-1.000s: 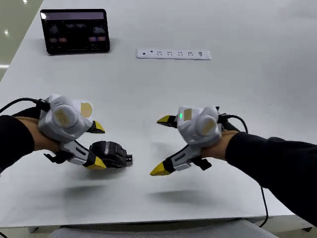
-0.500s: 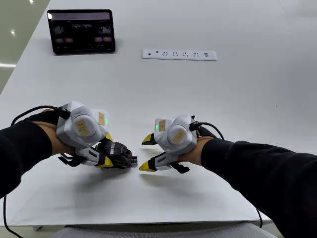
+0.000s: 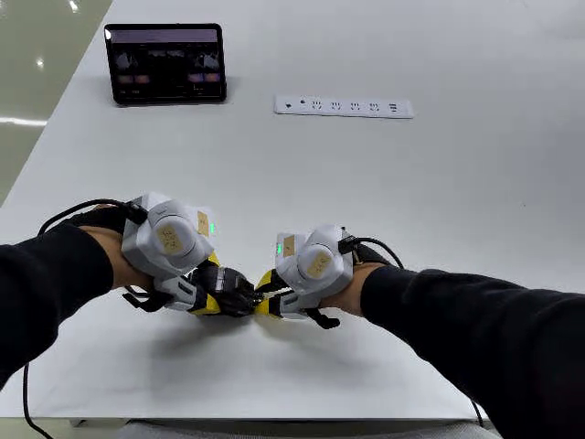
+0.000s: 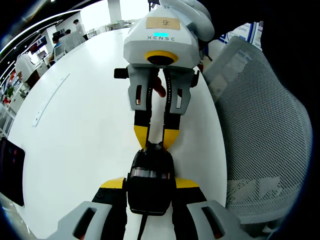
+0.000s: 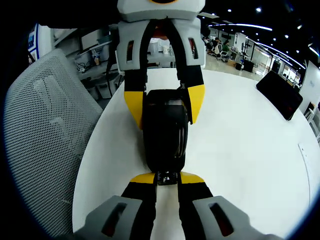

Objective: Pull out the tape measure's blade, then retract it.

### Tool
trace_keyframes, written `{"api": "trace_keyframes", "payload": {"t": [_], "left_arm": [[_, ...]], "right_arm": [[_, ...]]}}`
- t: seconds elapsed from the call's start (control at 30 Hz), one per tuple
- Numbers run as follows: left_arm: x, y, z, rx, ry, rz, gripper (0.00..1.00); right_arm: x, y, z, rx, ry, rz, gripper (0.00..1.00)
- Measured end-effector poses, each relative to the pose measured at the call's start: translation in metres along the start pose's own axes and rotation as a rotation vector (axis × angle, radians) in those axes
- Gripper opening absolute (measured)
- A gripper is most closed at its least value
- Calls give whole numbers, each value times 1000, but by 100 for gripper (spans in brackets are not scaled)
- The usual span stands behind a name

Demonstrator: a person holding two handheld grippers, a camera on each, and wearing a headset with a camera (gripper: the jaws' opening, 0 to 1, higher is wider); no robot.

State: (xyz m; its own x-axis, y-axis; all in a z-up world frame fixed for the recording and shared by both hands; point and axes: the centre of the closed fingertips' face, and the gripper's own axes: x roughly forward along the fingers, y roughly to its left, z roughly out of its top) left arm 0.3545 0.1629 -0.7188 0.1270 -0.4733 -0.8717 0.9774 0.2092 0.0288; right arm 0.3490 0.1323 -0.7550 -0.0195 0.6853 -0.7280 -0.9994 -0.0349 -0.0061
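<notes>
A black tape measure (image 3: 234, 291) rests on the white table (image 3: 384, 201) near its front edge, between the two grippers. My left gripper (image 3: 212, 284) is shut on the case, its yellow tips on either side of the tape measure (image 4: 150, 172). From the other side my right gripper (image 3: 263, 294) meets the case's nose. In the right gripper view its yellow tips (image 5: 143, 178) pinch the small blade hook (image 5: 167, 176) at the front of the tape measure (image 5: 165, 130). No blade shows outside the case.
A dark tablet (image 3: 166, 62) stands at the table's far left and a white power strip (image 3: 344, 107) lies at the far centre. A grey mesh chair (image 4: 260, 125) sits just off the near table edge. A black cable (image 3: 64, 212) trails from the left gripper.
Both grippers have come together. The right gripper moved left up to the tape measure's nose and its jaws went from wide open to shut on the hook. The left gripper kept its hold.
</notes>
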Motion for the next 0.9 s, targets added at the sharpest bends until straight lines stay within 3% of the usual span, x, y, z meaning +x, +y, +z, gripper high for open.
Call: {"api": "trace_keyframes", "payload": {"t": [0.1, 0.13, 0.17, 0.2, 0.27, 0.3, 0.47, 0.9], "left_arm": [[0, 0, 1, -2, -3, 3, 30], [0, 0, 1, -3, -5, 6, 30], [0, 0, 1, -4, -7, 7, 30], [-1, 0, 0, -5, -8, 9, 30], [-1, 0, 0, -9, -7, 9, 30], [-1, 0, 0, -11, -7, 9, 30], [-1, 1, -1, -21, -7, 5, 30], [-2, 1, -1, -21, -12, -3, 30]], "right_arm": [[3, 1, -2, -16, 16, -4, 12], [6, 2, -8, -11, 51, -4, 13], [8, 1, 2, -20, 11, 4, 13], [7, 2, -2, 30, 34, 13, 12], [3, 0, -3, 19, 27, 8, 11], [4, -1, -3, 50, 18, 15, 10], [4, -1, -4, 18, 27, 14, 9], [-4, -3, -8, 67, 27, -8, 9]]}}
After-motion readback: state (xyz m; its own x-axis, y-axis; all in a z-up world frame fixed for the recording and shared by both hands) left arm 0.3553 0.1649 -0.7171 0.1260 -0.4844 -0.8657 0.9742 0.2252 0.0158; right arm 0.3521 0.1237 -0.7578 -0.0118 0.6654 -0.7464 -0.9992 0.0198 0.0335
